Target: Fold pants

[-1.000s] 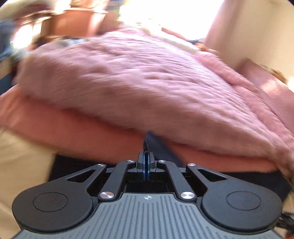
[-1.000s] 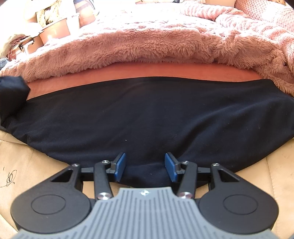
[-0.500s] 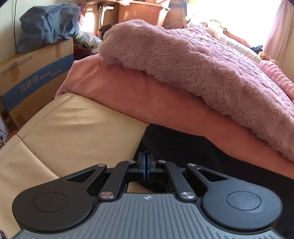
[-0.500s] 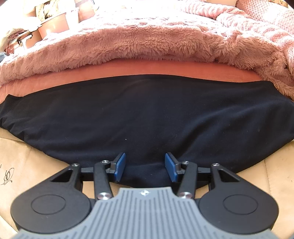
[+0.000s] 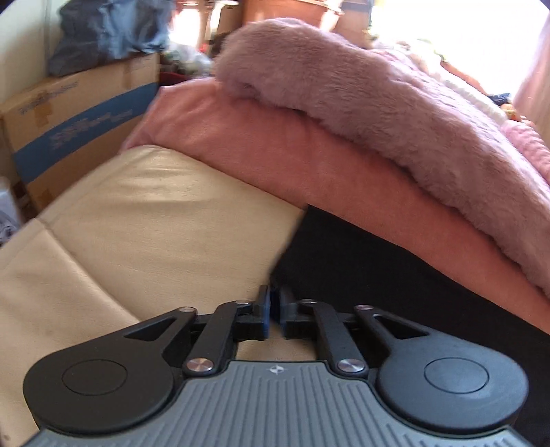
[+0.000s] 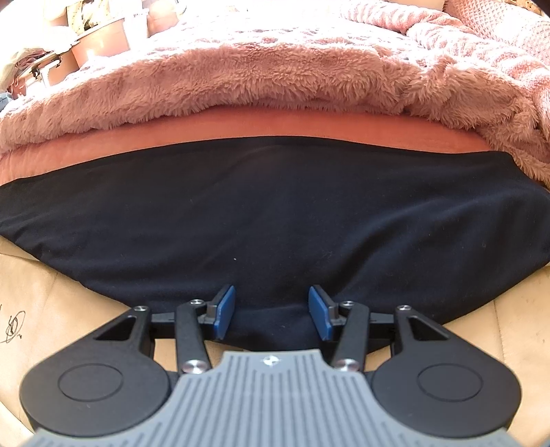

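Note:
The black pants (image 6: 275, 220) lie flat in a folded band on the cream surface (image 6: 51, 302), their far edge against a salmon cushion. My right gripper (image 6: 271, 314) is open, its blue pads either side of the pants' near edge, holding nothing. In the left wrist view the pants (image 5: 378, 275) lie to the right. My left gripper (image 5: 274, 311) is open by a narrow gap at the pants' left corner; nothing shows between the pads.
A salmon cushion (image 5: 292, 165) and a fluffy pink blanket (image 6: 275, 68) pile behind the pants. Cardboard boxes (image 5: 68, 117) with a blue-grey bag (image 5: 103, 31) on top stand left of the cream surface. Brown tubs (image 6: 96, 37) stand at the far left.
My left gripper brought the pants' end across, laid it flat, then opened slightly and let go of the corner. The right gripper stayed open in place.

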Demonstrator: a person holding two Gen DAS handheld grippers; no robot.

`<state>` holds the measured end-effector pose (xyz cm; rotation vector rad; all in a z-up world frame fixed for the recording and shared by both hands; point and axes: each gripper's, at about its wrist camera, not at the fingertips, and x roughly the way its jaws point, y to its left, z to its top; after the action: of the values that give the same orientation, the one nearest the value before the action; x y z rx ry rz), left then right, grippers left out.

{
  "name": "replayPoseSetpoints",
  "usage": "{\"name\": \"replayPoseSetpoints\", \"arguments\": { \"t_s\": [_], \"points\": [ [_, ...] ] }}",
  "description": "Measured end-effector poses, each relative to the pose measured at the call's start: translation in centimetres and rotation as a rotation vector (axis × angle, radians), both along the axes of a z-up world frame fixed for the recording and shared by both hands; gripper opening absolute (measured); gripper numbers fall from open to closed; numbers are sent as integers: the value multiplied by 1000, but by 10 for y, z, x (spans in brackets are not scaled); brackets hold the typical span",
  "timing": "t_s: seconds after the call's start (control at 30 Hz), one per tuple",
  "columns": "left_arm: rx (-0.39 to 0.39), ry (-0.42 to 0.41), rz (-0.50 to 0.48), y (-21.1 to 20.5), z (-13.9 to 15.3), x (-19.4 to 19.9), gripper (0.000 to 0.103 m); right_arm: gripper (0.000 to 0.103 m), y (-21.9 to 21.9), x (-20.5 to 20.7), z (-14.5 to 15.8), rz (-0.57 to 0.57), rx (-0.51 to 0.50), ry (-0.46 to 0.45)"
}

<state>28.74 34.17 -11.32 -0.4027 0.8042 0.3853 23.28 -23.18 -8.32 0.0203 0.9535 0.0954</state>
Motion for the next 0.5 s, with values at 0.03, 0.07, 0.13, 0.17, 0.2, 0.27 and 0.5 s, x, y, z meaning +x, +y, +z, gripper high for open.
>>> {"name": "replayPoseSetpoints", "arguments": {
  "t_s": [0.03, 0.07, 0.13, 0.17, 0.2, 0.27, 0.5],
  "points": [
    [-12, 3, 34, 5, 1, -2, 18, 46, 1, 0, 0, 2, -3, 2],
    [-41, -1, 85, 13, 3, -7, 18, 46, 1, 1, 0, 5, -7, 2],
    [-144, -46, 158, 27, 4, -21, 23, 46, 1, 1, 0, 4, -7, 2],
    [-216, -74, 178, 32, 4, -28, 29, 46, 1, 0, 0, 5, -8, 2],
    [-278, -96, 190, 34, 4, -34, 44, 46, 1, 1, 0, 6, -9, 2],
    [-375, -130, 199, 32, 1, -43, 53, 46, 3, 1, 1, 15, -20, 6],
    [-468, -171, 246, 12, -15, -38, 54, 42, 1, -18, 26, -19, 5, -78]
  ]
}}
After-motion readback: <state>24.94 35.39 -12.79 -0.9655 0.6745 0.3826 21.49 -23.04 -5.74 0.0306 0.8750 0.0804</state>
